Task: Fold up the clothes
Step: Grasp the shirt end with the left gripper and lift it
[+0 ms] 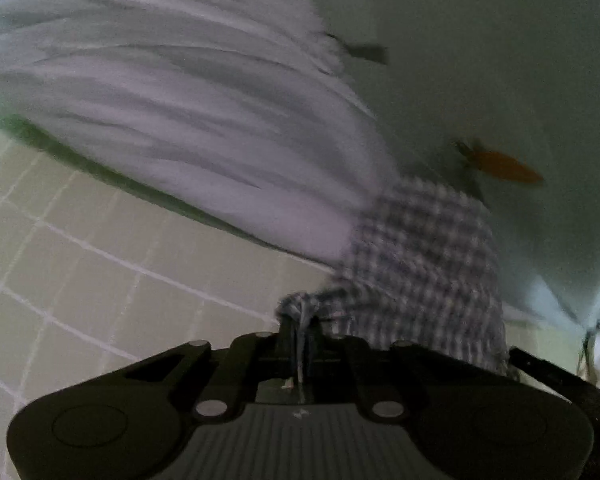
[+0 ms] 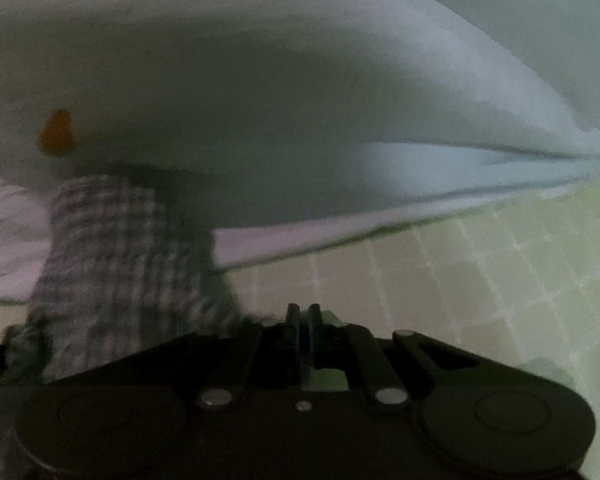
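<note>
Two tools we log: left tool (image 1: 300, 326) pinching a corner of the checked cloth (image 1: 424, 264), right tool (image 2: 304, 316) pressed together on its other edge, cloth hanging above the tiled floor (image 1: 100, 280).

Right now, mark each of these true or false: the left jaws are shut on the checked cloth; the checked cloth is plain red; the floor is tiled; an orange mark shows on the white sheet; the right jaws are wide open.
1. The left gripper has its jaws shut on the checked cloth. True.
2. The checked cloth is plain red. False: it is a dark and light check.
3. The floor is tiled. True.
4. An orange mark shows on the white sheet. True.
5. The right gripper has its jaws wide open. False: they stand close together; what they hold, if anything, cannot be told.
</note>
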### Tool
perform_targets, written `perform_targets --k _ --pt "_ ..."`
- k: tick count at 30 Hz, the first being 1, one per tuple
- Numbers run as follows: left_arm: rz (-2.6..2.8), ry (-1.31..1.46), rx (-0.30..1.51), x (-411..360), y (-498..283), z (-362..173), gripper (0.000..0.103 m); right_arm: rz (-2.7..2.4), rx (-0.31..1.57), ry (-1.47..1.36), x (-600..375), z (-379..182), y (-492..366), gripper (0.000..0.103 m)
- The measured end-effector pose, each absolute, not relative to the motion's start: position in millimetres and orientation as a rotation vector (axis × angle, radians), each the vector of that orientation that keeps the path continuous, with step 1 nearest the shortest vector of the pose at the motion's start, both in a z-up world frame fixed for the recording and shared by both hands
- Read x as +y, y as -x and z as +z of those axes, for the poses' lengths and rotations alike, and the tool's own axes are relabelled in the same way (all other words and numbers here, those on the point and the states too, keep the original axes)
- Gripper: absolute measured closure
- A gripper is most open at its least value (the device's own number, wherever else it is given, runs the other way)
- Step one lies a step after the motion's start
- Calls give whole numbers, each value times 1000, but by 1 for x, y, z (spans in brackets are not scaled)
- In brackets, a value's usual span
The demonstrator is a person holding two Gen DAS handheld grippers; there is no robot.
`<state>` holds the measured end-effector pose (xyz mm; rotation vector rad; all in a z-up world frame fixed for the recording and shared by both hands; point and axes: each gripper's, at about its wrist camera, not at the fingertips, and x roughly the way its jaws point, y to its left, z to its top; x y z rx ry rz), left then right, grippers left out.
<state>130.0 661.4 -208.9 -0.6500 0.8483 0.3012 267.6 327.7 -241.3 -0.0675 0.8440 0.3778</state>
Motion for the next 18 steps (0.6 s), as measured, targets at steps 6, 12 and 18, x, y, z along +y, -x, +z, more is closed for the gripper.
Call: perform_targets --k 6,12,18 --pt "451 492 740 659 -97 -155 42 400 739 52 302 -192 -242 60" --pt "314 581 828 626 -37 -153 42 468 808 -1 276 -181 -150 72" --pt "143 619 977 566 27 -173 54 489 953 -27 260 -194 -76 75"
